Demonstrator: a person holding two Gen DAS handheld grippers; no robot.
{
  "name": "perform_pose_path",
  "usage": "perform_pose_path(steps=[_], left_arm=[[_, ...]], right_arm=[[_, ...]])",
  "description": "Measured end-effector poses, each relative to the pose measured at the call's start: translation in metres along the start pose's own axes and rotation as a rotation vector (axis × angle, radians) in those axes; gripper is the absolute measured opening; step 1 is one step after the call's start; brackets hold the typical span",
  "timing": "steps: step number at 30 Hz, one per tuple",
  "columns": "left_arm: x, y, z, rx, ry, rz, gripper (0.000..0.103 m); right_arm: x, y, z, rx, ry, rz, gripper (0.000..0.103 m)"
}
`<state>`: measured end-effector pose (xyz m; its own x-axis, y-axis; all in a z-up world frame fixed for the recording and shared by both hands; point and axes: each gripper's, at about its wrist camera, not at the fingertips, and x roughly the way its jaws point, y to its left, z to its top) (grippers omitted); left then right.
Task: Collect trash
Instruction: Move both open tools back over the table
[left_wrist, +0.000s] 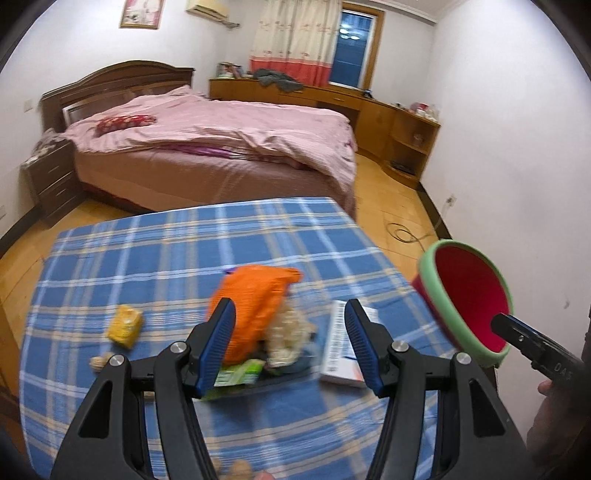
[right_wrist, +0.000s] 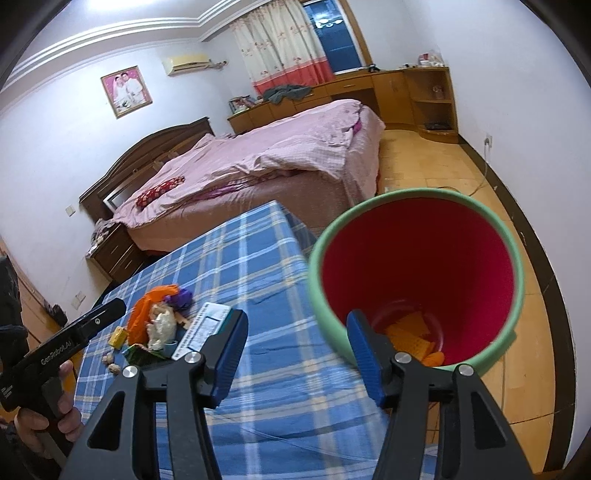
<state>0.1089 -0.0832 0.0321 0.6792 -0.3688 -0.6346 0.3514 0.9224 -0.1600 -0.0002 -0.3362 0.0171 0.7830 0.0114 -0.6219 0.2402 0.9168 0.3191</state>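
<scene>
A trash pile lies on the blue plaid table (left_wrist: 147, 251): an orange bag (left_wrist: 255, 306), a crumpled whitish wrapper (left_wrist: 290, 336), a green packet (left_wrist: 236, 376), a yellow carton (left_wrist: 125, 326), nut shells (left_wrist: 99, 362) and a white box (left_wrist: 340, 343). My left gripper (left_wrist: 290, 350) is open and empty above the pile. A red bin with a green rim (right_wrist: 417, 266) hangs beside the table's right edge. My right gripper (right_wrist: 299, 360) holds the bin's near rim (right_wrist: 328, 339) between wide-spread fingers. Orange scraps (right_wrist: 417, 343) lie in the bin.
A bed with pink bedding (left_wrist: 229, 136) stands beyond the table. A wooden cabinet (left_wrist: 399, 129) runs along the far wall. A nightstand (left_wrist: 51, 181) is at the left. A cable (left_wrist: 406, 234) lies on the wooden floor at the right.
</scene>
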Motion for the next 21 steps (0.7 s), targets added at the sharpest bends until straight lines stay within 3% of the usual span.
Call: perform_pose_path(steps=[11, 21], left_arm=[[0.000, 0.070, -0.002, -0.061, 0.006, 0.131, 0.061], [0.028, 0.131, -0.011, -0.123, 0.077, 0.232, 0.061]], right_arm=[[0.031, 0.045, -0.001, -0.059, 0.056, 0.035, 0.060], [0.052, 0.084, 0.004, -0.118, 0.086, 0.053, 0.061]])
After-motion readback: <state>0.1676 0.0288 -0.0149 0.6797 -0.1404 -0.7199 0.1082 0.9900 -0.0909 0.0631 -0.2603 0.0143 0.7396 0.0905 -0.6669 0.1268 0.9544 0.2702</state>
